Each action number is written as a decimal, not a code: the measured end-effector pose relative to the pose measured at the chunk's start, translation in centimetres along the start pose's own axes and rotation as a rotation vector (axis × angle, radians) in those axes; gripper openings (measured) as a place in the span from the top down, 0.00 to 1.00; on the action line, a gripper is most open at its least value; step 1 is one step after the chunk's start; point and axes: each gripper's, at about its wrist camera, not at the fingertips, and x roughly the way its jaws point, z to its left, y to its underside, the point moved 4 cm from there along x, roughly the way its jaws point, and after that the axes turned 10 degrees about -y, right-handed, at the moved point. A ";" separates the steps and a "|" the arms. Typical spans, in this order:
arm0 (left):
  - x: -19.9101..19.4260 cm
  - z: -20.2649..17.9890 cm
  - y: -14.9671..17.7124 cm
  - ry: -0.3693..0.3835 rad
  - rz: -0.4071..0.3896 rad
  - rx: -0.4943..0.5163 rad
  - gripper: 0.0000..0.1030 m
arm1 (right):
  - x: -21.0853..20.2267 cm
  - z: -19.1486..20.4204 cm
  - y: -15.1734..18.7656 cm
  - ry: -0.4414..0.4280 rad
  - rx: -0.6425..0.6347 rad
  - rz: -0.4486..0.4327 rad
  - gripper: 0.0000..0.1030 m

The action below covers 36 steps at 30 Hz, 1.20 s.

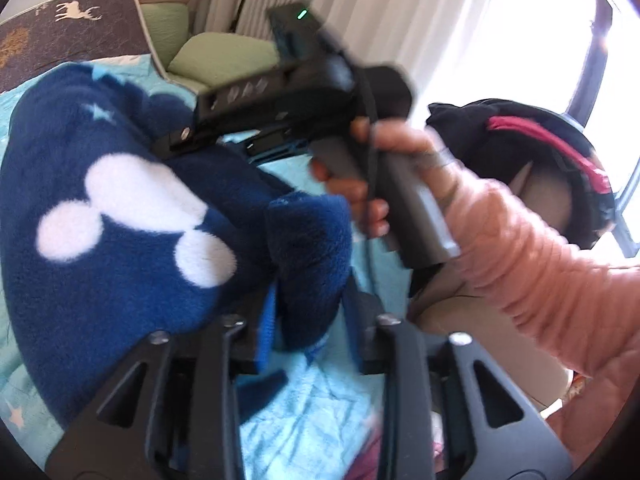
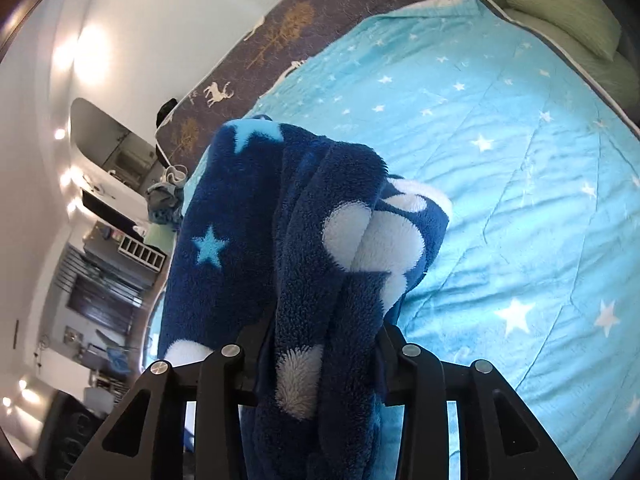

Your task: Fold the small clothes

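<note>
Right wrist view: the navy fleece garment (image 2: 304,240) is gripped, bunched, by the right gripper (image 2: 320,364) and left gripper (image 1: 308,320) above the bed (image 2: 520,160), mid-fold, so laying flat is judged next

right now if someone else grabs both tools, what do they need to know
Left tool: closed on a bunched corner of the navy fleece garment.
Right tool: closed on a thick gathered fold of the same garment, held by a hand in a pink sleeve.
Garment: bunched between both tools, over the star-print blanket.
Done: picked up at two points.
Left: spread it flat, fold, set down.
</note>
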 end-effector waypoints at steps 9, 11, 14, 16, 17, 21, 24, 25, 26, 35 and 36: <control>-5.9 4.9 -3.6 -0.263 -0.206 -0.048 0.37 | -0.2 0.4 0.1 0.076 -0.071 -0.005 0.56; -3.6 7.0 -2.9 -0.326 -0.115 -0.069 0.37 | -0.3 0.3 0.1 0.080 -0.064 -0.009 0.54; -1.1 8.9 -1.2 -0.275 -0.076 -0.116 0.36 | -1.5 0.8 0.0 0.131 -0.073 -0.018 0.54; -1.6 9.3 -1.2 -0.247 -0.090 -0.152 0.36 | -3.9 2.0 0.0 0.187 -0.094 -0.099 0.54; -1.6 9.2 -1.3 -0.239 -0.089 -0.169 0.36 | -4.8 2.7 0.2 0.195 -0.112 -0.129 0.54; -1.5 8.9 -1.5 -0.260 -0.086 -0.145 0.36 | -7.8 8.1 3.3 0.092 -0.230 -0.154 0.62; -2.0 8.9 -1.5 -0.265 -0.100 -0.146 0.36 | -7.1 10.8 7.4 0.056 -0.311 -0.083 0.62; -2.2 8.9 -1.3 -0.262 -0.107 -0.152 0.36 | -6.6 10.7 8.5 0.078 -0.313 -0.062 0.62; -2.1 9.5 -1.3 -0.259 -0.109 -0.156 0.36 | -5.9 10.0 9.7 0.100 -0.299 -0.040 0.62; -3.3 10.2 -0.1 -0.315 -0.102 -0.150 0.36 | -3.6 3.2 13.5 0.146 -0.058 -0.096 0.71; -3.5 10.6 -0.2 -0.314 -0.099 -0.173 0.36 | -3.5 3.5 13.4 0.153 -0.069 -0.087 0.70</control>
